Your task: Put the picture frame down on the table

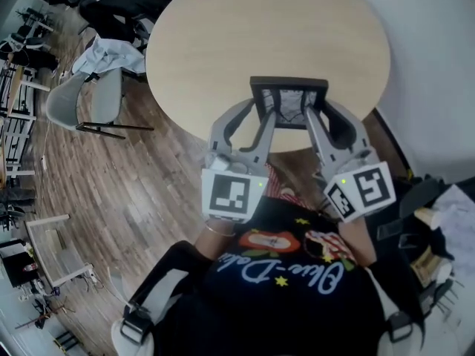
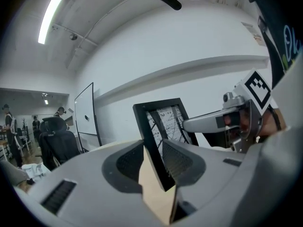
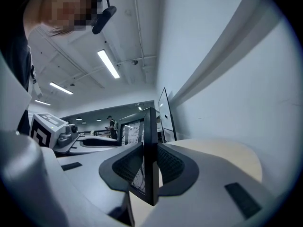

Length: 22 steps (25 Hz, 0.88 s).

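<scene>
Nearest, at the table's near side, is the person's dark printed shirt [image 1: 289, 273]. Just past it are the two marker cubes, left [image 1: 232, 193] and right [image 1: 364, 190].

The left gripper [image 1: 261, 111] reaches over the near edge of the round, light wood table [image 1: 223, 35]. Its fingers [image 2: 128, 162] are drawn in to a narrow gap and pinch the left edge of the picture frame [image 1: 289, 102], near a lower corner, with the ribbed pads against the front and back of the black moulding.

The right gripper [image 1: 321, 114] comes in beside it over the same table edge. Its fingers [image 3: 173, 167] are closed just as tightly on the frame's right edge, which stands on end between the pads.

The frame is held between the two grippers, roughly upright and leaning a little, over the table's near rim. It holds a pale print with dark lines. Its lower corner is close above the wood; whether it touches cannot be told.

Left of the table, well apart from it, a grey chair [image 1: 82, 99] with cloth draped over it stands on the plank floor [image 1: 111, 191].
</scene>
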### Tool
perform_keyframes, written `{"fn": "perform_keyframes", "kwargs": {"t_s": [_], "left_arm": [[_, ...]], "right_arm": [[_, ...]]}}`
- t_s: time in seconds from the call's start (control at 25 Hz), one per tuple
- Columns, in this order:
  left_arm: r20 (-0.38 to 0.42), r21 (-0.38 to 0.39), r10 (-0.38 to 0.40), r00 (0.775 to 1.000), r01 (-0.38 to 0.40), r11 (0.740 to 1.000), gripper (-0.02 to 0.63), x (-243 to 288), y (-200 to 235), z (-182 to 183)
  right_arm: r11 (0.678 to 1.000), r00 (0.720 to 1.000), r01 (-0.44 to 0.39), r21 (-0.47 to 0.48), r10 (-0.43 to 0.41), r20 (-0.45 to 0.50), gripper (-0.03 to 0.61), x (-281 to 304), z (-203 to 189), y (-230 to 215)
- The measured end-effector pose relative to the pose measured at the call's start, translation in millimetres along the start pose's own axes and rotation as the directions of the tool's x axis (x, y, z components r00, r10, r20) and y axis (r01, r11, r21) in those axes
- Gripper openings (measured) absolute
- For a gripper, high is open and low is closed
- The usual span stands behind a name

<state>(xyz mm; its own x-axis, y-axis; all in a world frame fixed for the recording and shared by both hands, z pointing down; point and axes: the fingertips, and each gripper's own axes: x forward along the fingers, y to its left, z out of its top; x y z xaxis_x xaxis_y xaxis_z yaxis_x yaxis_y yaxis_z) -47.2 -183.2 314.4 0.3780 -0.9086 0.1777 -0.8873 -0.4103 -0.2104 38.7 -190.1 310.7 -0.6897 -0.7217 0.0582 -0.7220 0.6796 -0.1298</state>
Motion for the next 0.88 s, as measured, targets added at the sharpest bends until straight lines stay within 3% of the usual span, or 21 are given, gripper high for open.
{"fn": "perform_keyframes", "kwargs": {"t_s": [0.88], "left_arm": [[-0.091,-0.035,-0.182,0.979,0.18,0.983,0.121,105,57,-54]], "right_arm": [[0.987,0.979,0.159,-0.006,-0.158,-0.131,0.074,97,-32,-61]]}}
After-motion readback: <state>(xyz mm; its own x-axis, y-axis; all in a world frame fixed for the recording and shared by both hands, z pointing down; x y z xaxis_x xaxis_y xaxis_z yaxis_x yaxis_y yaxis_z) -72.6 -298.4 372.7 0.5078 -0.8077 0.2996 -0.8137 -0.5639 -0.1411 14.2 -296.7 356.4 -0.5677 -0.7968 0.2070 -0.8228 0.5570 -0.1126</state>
